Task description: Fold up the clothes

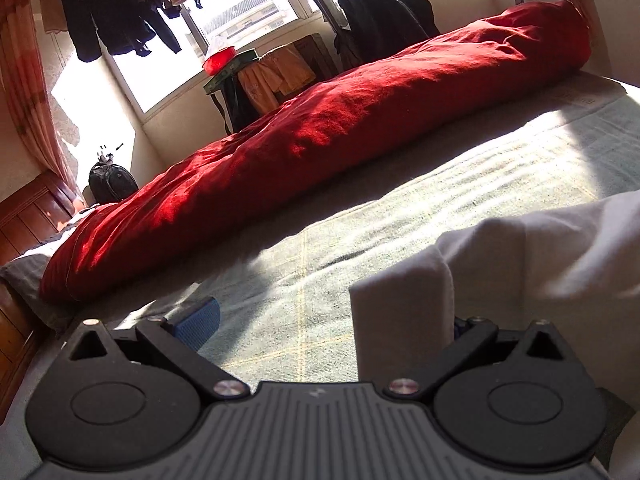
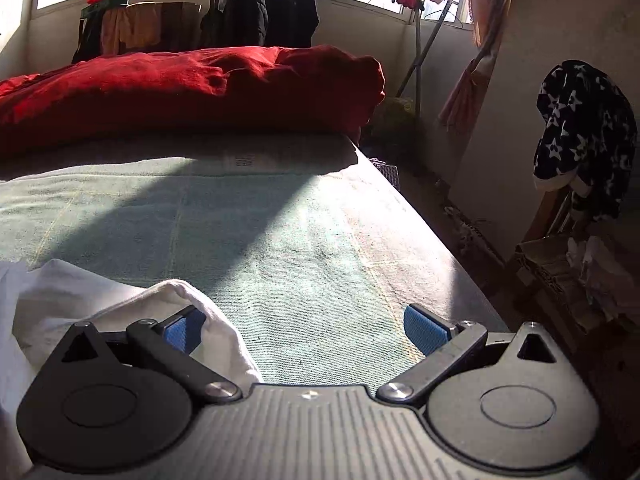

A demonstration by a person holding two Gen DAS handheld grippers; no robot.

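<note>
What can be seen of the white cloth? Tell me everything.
The white cloth is plain, soft, cotton-like and crumpled, lying on the green bedspread. In the right view a rounded fold drapes over the left finger of the open right tool. In the left view the cloth rises in a folded flap in front of the right finger of the open left tool, hiding its pad. Neither tool is shut on it. Its full shape is out of view.

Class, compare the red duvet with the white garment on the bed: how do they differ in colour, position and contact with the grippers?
The red duvet is deep red; the white garment is white. The duvet lies bunched in a long roll along the far side of the bed, while the garment lies at the near edge by both grippers. The duvet is untouched; the garment drapes over one finger each of the open left gripper and right gripper. Both rest on the green bedsheet.
</note>
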